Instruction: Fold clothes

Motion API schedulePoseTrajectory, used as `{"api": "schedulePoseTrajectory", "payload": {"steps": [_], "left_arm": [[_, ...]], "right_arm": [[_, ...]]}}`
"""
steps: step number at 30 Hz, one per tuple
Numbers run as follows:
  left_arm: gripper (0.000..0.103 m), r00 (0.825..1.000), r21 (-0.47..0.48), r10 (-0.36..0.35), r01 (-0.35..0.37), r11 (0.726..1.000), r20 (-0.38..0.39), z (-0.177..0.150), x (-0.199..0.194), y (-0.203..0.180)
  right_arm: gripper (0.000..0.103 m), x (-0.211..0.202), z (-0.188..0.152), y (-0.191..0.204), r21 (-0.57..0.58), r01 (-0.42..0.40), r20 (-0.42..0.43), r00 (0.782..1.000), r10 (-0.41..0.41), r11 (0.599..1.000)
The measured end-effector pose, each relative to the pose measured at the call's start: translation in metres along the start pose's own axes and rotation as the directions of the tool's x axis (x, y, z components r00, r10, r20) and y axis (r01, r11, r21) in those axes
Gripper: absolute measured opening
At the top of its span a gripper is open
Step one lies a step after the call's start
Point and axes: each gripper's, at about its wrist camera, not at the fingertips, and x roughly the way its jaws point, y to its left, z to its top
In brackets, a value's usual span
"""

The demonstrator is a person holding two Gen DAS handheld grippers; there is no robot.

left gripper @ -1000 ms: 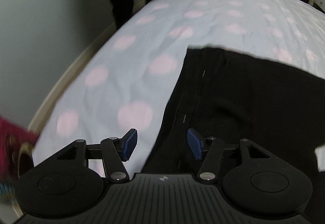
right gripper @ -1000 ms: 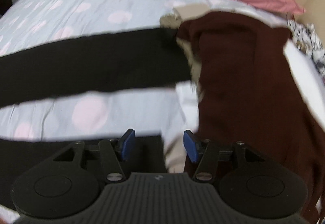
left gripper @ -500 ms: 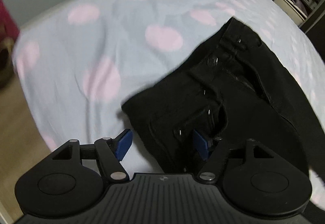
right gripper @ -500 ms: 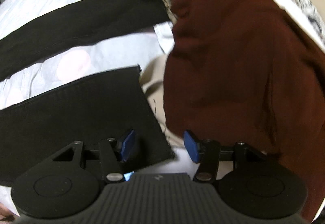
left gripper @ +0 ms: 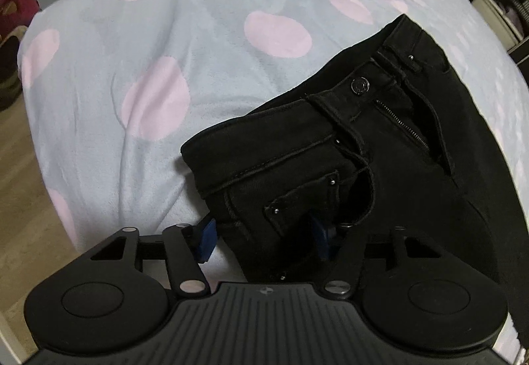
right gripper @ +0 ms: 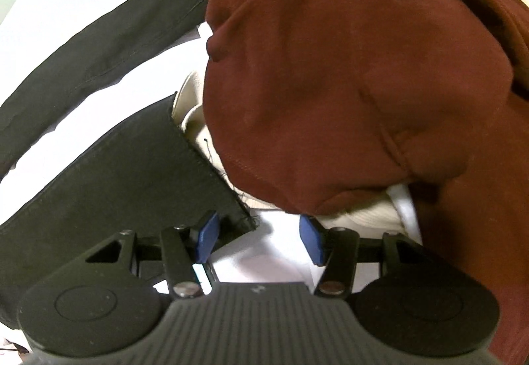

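My left gripper stands wide open astride the waistband corner of the black jeans, which lie flat near the corner of the bed; nothing is gripped yet, and the cloth sits between the blue pads without being pinched. My right gripper is likewise open and empty, its left pad just beside the frayed hem of the nearer trouser leg. To fold well, I judge that each gripper should close on both layers at its end, waistband and hem, and that the two should lift together so the leg does not twist. Farther off, the left wrist view alone shows the button, the open zip and the dotted bedcover. Only the right wrist view shows the second leg stretched across the bed and the maroon garment heaped over a cream one, touching the hems, which could snag.
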Motion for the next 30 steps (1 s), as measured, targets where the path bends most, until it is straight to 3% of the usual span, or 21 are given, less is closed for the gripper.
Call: {"api": "schedulePoseTrajectory", "payload": {"steps": [12, 24, 28, 30], "left_arm": [[0.065, 0.999, -0.023, 0.021, -0.022, 0.999, -0.040, 0.007, 0.009, -0.001], [0.056, 0.997, 0.010, 0.069, -0.068, 0.998, -0.031, 0.006, 0.010, -0.012], [0.056, 0.996, 0.014, 0.083, -0.082, 0.997, -0.029, 0.005, 0.009, -0.016], [0.055, 0.996, 0.017, 0.086, -0.086, 0.996, -0.027, 0.004, 0.009, -0.017]], "right_arm": [[0.057, -0.005, -0.007, -0.016, 0.011, -0.025, -0.010, 1.000, 0.026, 1.000], [0.057, -0.012, -0.009, -0.041, 0.142, -0.175, 0.065, 0.984, 0.167, 0.974], [0.056, 0.002, -0.004, -0.031, 0.196, -0.224, 0.033, 0.974, 0.222, 0.954], [0.050, 0.010, -0.002, -0.024, 0.212, -0.234, 0.011, 0.971, 0.238, 0.949]]}}
